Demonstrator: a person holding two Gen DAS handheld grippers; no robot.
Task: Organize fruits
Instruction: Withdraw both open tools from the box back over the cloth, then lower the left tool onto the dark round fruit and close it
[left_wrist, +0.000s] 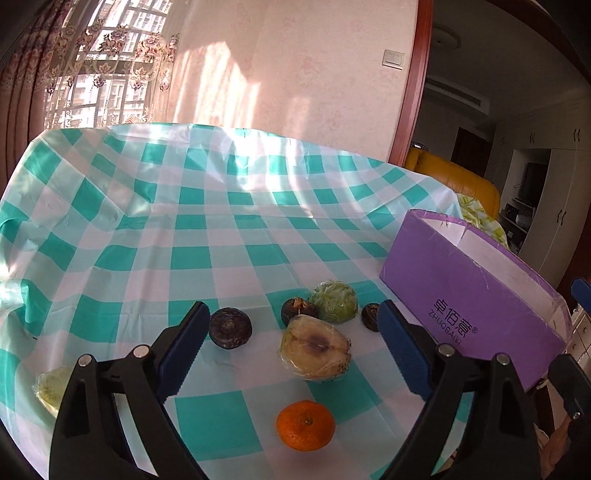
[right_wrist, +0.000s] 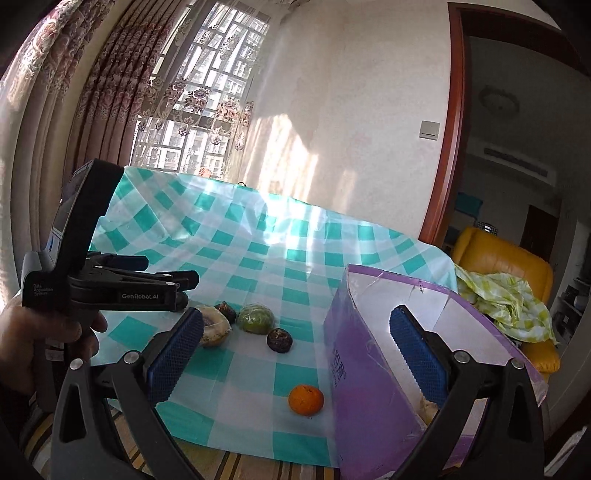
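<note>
Several fruits lie on the green-checked tablecloth (left_wrist: 192, 258). They include an orange mandarin (left_wrist: 306, 425), a pale plastic-wrapped fruit (left_wrist: 316, 347), a green wrapped fruit (left_wrist: 334, 301), three dark round fruits (left_wrist: 231, 328) and a yellowish wrapped fruit (left_wrist: 51, 387) at far left. My left gripper (left_wrist: 292, 306) is open above the pale fruit, its pads touching nothing. My right gripper (right_wrist: 297, 312) is open too, its right finger over the open purple box (right_wrist: 369, 369). The mandarin (right_wrist: 306, 399) sits beside the box wall. Something pale lies inside the box (right_wrist: 428, 408).
A hand (right_wrist: 37, 339) holds the left gripper (right_wrist: 171, 269) at the left of the right wrist view. A yellow sofa (right_wrist: 498, 258) with a green-patterned cloth (right_wrist: 509, 302) stands behind the box. A wall and curtains back the table.
</note>
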